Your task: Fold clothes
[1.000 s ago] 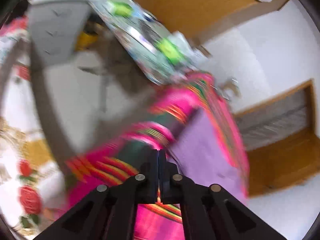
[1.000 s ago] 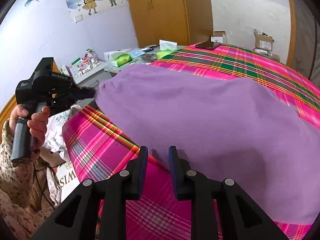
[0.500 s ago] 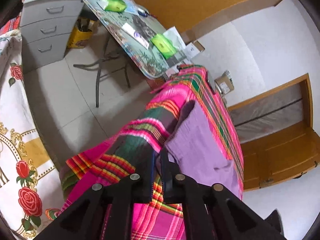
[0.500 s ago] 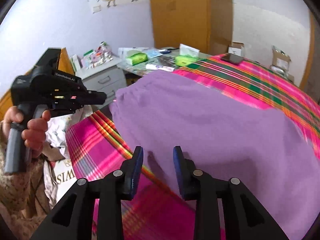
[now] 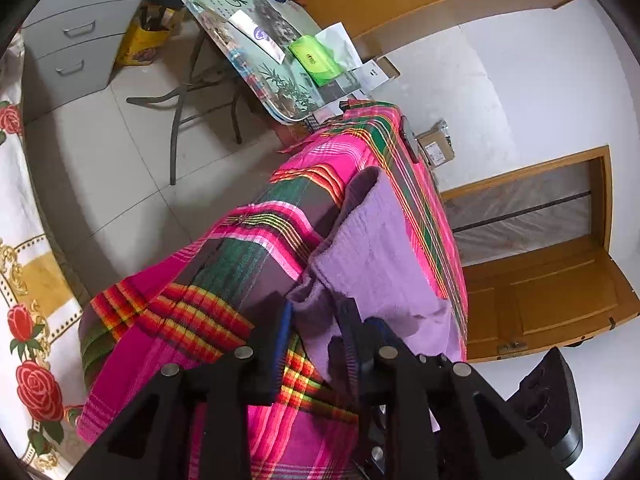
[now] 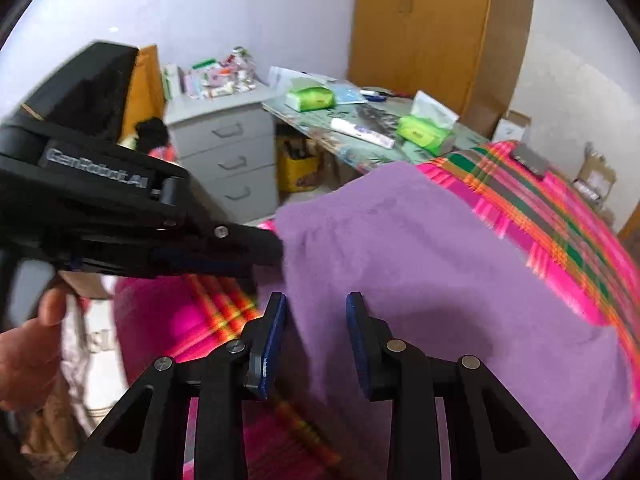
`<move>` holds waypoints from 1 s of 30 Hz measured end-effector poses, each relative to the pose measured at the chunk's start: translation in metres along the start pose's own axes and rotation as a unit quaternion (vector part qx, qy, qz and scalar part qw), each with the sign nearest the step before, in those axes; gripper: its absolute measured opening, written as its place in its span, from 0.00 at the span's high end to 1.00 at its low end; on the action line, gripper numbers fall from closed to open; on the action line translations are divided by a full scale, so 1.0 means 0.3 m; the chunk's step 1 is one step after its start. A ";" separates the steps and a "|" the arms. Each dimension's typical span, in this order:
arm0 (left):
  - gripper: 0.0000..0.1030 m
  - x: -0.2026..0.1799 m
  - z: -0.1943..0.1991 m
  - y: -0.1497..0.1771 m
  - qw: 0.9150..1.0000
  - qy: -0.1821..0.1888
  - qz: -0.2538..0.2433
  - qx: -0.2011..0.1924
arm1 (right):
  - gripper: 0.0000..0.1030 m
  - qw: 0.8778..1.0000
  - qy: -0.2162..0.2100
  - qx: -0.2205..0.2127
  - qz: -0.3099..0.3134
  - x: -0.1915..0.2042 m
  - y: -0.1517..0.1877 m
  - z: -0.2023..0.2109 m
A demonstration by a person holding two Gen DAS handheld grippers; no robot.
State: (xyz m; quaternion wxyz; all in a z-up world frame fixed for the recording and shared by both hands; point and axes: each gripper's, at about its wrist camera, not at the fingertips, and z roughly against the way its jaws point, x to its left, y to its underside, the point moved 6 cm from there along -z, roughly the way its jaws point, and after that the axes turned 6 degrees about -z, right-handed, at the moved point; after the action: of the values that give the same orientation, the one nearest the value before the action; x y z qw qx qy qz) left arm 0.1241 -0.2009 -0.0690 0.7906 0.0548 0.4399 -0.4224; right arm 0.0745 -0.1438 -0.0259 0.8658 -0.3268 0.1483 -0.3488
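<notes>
Both grippers [image 5: 316,320] [image 6: 316,320] seemingly agape

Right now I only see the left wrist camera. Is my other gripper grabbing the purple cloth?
Observer: No. The right gripper is open, with the near edge of the purple cloth between its fingers.
Operator: Who's holding my left one?
Observer: A hand holds the left gripper by its handle, tips at the cloth's corner.
Operator: What's on top of the grey drawers?
Observer: The grey drawers have a clutter of small packets and bottles on top.
</notes>
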 end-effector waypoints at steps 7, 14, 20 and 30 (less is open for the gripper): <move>0.89 0.008 -0.004 -0.007 1.000 -0.006 -0.010 -0.002 | 0.96 0.999 -0.014 -0.025 -0.041 -0.028 -0.043 0.043; 0.93 -0.001 0.048 -0.028 0.999 0.030 -0.009 -0.029 | 0.96 0.994 -0.030 -0.064 -0.082 -0.053 -0.096 0.134; 0.93 0.038 0.031 -0.013 0.999 0.027 0.005 -0.019 | 0.96 0.997 -0.050 -0.036 -0.035 0.025 -0.041 0.112; 0.93 0.042 0.029 -0.007 0.999 0.036 0.002 -0.010 | 0.68 0.999 -0.039 -0.021 0.020 0.089 0.003 0.074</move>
State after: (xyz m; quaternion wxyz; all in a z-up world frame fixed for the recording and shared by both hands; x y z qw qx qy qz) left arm 0.1314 -0.2140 -0.0726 0.7755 0.0630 0.4718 -0.4148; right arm 0.1048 -0.1515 -0.0108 0.8707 -0.3550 0.1278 -0.3156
